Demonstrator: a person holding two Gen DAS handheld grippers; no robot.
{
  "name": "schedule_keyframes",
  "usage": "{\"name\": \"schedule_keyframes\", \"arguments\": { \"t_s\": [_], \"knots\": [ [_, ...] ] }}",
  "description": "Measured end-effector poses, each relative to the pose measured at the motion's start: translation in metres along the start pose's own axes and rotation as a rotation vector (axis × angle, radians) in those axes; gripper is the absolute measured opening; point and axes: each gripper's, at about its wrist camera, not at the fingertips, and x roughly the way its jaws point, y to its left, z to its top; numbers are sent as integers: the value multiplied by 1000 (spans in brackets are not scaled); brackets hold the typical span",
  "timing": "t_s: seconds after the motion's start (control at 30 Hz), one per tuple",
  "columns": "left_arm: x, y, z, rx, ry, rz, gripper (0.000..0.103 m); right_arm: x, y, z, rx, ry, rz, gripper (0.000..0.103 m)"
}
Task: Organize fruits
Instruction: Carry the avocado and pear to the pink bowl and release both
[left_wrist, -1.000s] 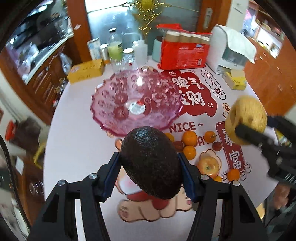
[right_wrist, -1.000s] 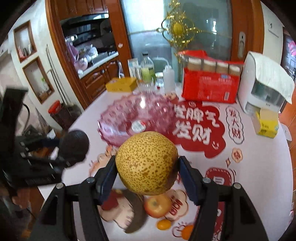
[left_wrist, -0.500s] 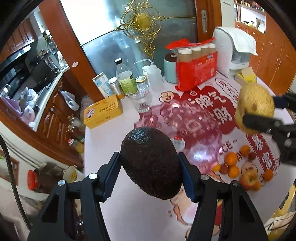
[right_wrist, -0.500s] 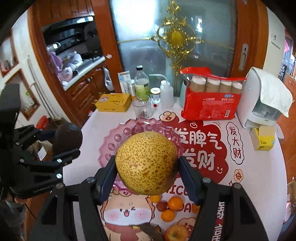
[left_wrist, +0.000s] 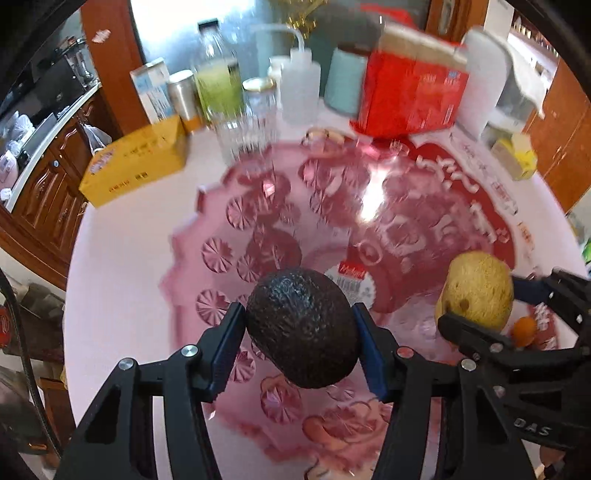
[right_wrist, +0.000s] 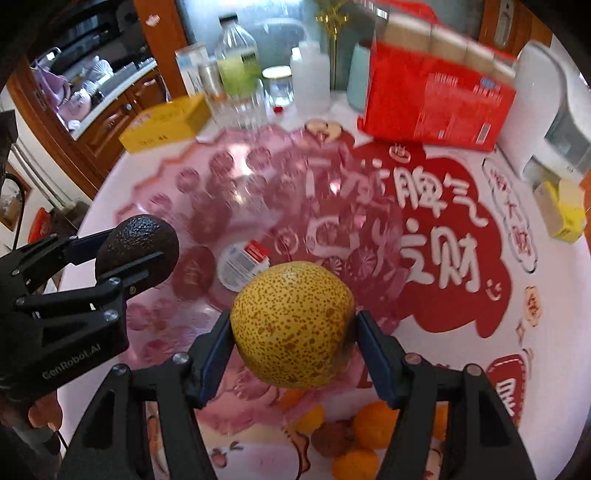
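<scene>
Both fruits hang right over the pink cut-glass bowl.

The left gripper is closing on the dark bumpy avocado; the right gripper pinches the yellow speckled pear. The bowl lies straight below.

A dark, pebbly avocado and a yellow, brown-speckled pear hang side by side above the empty pink glass bowl; small oranges lie on the tabletop beside it.

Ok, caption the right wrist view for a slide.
Right tongs carry a speckled pear over the pink glass bowl.
</scene>
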Motion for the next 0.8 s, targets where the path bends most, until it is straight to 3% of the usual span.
{"name": "schedule_keyframes", "arguments": {
  "t_s": [0.23,0.33,0.37,0.43,0.8],
  "knots": [
    [26,9,2,-39,25,-41,57,20,11,8,-36,-14,20,67],
    [25,13,5,-44,35,-17,74,23,9,10,-33,-27,34,67],
    [23,18,6,-57,33,-17,85,22,7,10,-30,-37,45,67],
    [16,26,7,-77,16,-47,91,15,3,11,-15,-67,69,69],
    [-48,30,-3,-80,-128,-90,92,-32,0,-1,12,-155,90,72]
  ]
}}
